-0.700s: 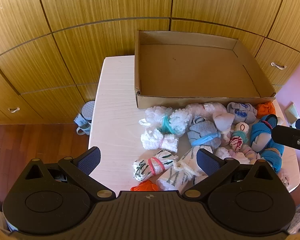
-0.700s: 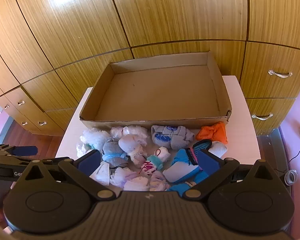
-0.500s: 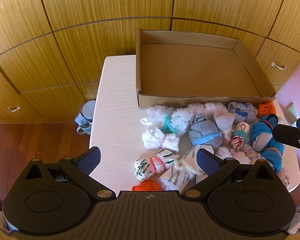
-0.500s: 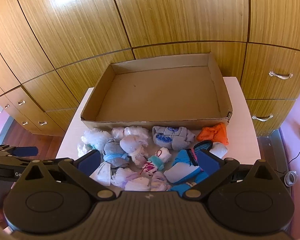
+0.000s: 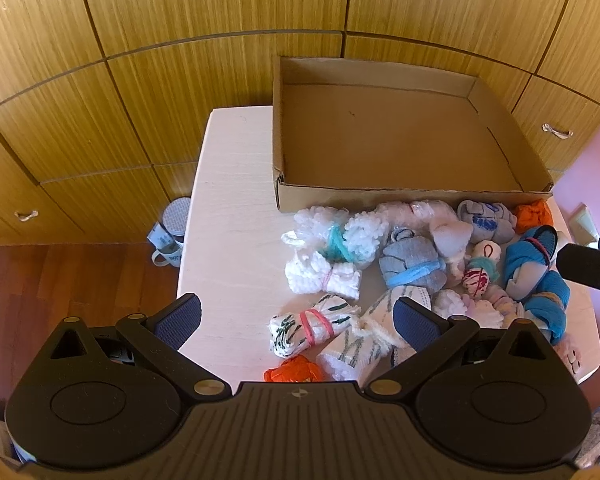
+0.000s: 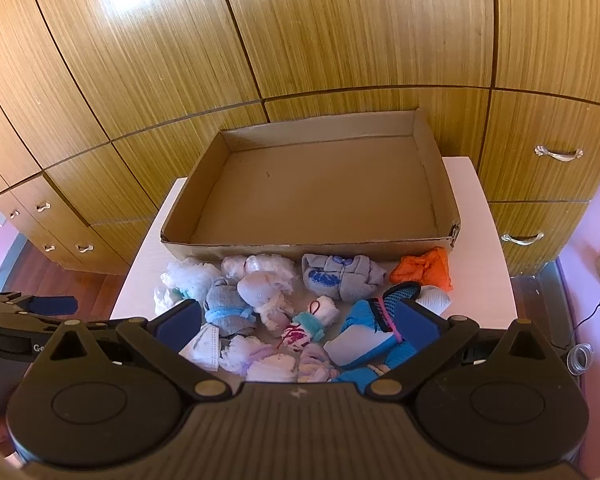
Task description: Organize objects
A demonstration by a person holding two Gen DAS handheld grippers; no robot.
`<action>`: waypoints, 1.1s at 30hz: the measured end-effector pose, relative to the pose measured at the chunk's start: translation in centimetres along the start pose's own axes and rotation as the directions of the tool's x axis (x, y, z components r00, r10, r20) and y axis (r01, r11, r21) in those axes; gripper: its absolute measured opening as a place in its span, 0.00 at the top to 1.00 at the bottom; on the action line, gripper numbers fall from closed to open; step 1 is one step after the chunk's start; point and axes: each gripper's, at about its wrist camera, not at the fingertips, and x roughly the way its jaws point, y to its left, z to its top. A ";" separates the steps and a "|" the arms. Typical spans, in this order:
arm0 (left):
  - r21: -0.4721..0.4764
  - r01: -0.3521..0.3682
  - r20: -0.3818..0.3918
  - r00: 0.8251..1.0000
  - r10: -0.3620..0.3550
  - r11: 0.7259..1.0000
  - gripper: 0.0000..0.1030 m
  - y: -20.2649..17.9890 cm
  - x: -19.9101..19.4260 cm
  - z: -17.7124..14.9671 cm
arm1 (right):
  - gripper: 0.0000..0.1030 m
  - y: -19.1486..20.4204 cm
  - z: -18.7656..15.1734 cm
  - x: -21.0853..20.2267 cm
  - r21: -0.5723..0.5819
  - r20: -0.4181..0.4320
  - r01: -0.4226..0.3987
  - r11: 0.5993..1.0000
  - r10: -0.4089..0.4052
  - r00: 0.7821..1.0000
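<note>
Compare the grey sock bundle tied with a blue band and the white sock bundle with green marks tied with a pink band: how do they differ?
The grey sock bundle tied with a blue band is plain and rounded; the white sock bundle with green marks tied with a pink band is patterned and longer. The grey one sits mid-pile, hemmed in by other bundles; the white one lies at the pile's near left edge. Both rest on the white table, outside the cardboard box.
</note>
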 end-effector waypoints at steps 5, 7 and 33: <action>0.001 0.006 0.006 1.000 -0.006 1.000 0.01 -0.1 -0.1 0.0 | 0.00 0.1 0.1 -0.2 -0.005 0.002 0.000 1.000 0.000 1.000; 0.007 0.007 0.008 1.000 -0.007 1.000 0.01 -0.1 -0.2 -0.1 | 0.00 0.1 0.0 -0.3 -0.007 0.004 0.001 1.000 -0.001 1.000; 0.044 -0.022 0.192 0.981 0.013 0.999 0.01 4.8 -4.0 -9.3 | 0.00 -1.8 -10.1 -4.3 -0.091 0.198 -0.026 0.996 0.044 0.979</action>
